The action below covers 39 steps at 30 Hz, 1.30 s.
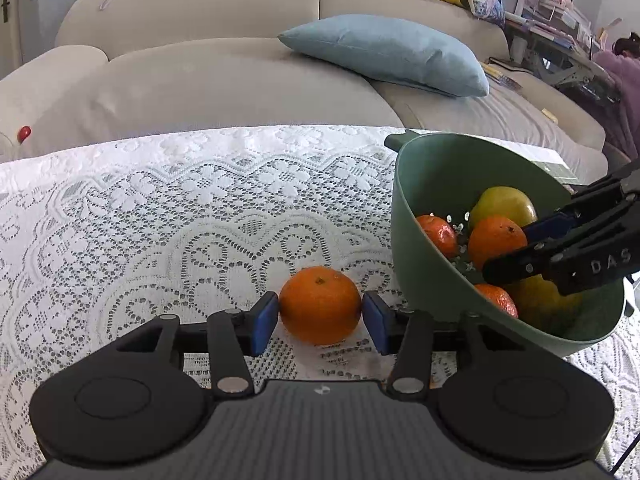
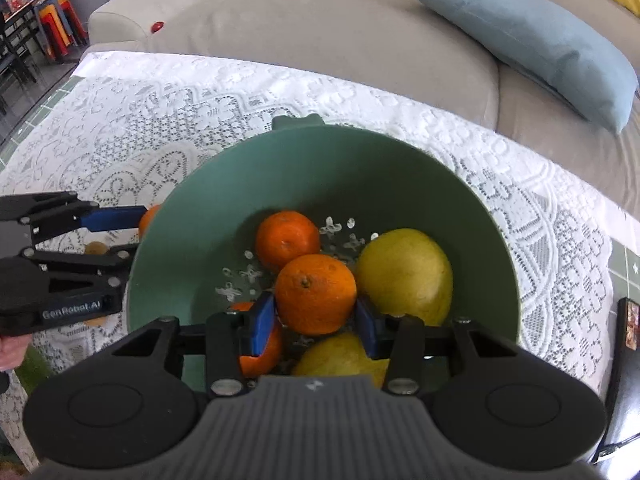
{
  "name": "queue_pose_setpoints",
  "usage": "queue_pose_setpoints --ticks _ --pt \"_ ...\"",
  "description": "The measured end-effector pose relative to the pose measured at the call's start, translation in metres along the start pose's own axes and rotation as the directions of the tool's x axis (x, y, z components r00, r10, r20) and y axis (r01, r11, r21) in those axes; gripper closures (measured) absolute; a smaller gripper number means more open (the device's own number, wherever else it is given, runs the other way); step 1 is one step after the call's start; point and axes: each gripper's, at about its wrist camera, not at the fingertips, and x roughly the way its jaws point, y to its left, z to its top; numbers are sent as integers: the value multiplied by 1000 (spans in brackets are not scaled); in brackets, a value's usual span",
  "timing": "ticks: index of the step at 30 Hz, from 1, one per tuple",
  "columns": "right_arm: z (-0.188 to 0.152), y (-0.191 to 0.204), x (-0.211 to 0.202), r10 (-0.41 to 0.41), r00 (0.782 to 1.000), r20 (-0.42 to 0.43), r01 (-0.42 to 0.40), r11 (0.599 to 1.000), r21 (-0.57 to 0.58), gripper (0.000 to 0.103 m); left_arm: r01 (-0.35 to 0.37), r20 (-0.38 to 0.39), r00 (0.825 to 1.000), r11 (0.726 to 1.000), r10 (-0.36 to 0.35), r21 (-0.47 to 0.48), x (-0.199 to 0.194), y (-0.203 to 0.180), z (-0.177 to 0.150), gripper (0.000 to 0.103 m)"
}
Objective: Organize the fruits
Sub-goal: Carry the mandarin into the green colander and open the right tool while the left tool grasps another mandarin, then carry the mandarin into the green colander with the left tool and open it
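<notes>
- Left wrist view: my left gripper (image 1: 320, 320) straddles a mandarin (image 1: 320, 305) that sits on the lace tablecloth (image 1: 160, 220), just beside the green bowl (image 1: 424, 264) on its left. The blue pads (image 1: 264, 322) stand at the fruit's two sides; the left one looks to touch the peel and the right one shows a sliver of gap, so I read this claw as loosely open around the fruit, not clamped.
- Right wrist view: my right gripper (image 2: 315, 320) reaches down into the bowl (image 2: 168, 264) and its pads press both flanks of a second mandarin (image 2: 316, 294), held narrow on it above the other fruit.
- The bowl sits toward the table's right side, well in from the far edge. It holds more mandarins (image 2: 287, 238) and two large yellow fruits (image 2: 404, 276).
- Handling, as I judge it: a mandarin is light, round and soft-skinned, so it rolls off a flat surface easily and bruises if squeezed hard. I would take it across its widest middle, pads level and opposite each other, with gentle pressure.
- The waxy peel may slip on a high or low grip.
</notes>
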Motion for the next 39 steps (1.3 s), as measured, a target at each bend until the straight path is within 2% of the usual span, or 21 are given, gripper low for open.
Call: queue_pose_setpoints --ticks 6,11,13,22,24,30,35,39 --pt "5 4 2 -20 999 -27 20 1000 1 61 12 -13 1000 1000 -12 -20 4 3 -1 45" --pt "8 12 0 -41 999 -14 40 999 -33 60 28 -9 1000 998 -28 -50 7 6 -2 49" --pt "8 14 -3 -43 999 -4 43 998 -38 51 27 -10 1000 998 -28 -57 6 7 -2 49" --pt "7 22 -10 -82 996 20 83 992 -90 41 -18 -30 999 994 15 -108 3 8 1 51" --pt "6 24 -12 -88 996 30 90 991 -102 37 -45 -30 999 991 42 -127 -3 8 1 51" --pt "3 26 -15 -98 994 39 102 987 -128 37 -106 -23 994 975 103 -198 -27 6 8 51" --pt "1 28 -17 -97 994 47 103 985 -138 37 -98 25 994 960 109 -260 -53 0 20 51" --pt "-2 27 -20 -104 993 56 111 983 -147 37 -61 64 994 949 85 -310 -70 -6 32 51"
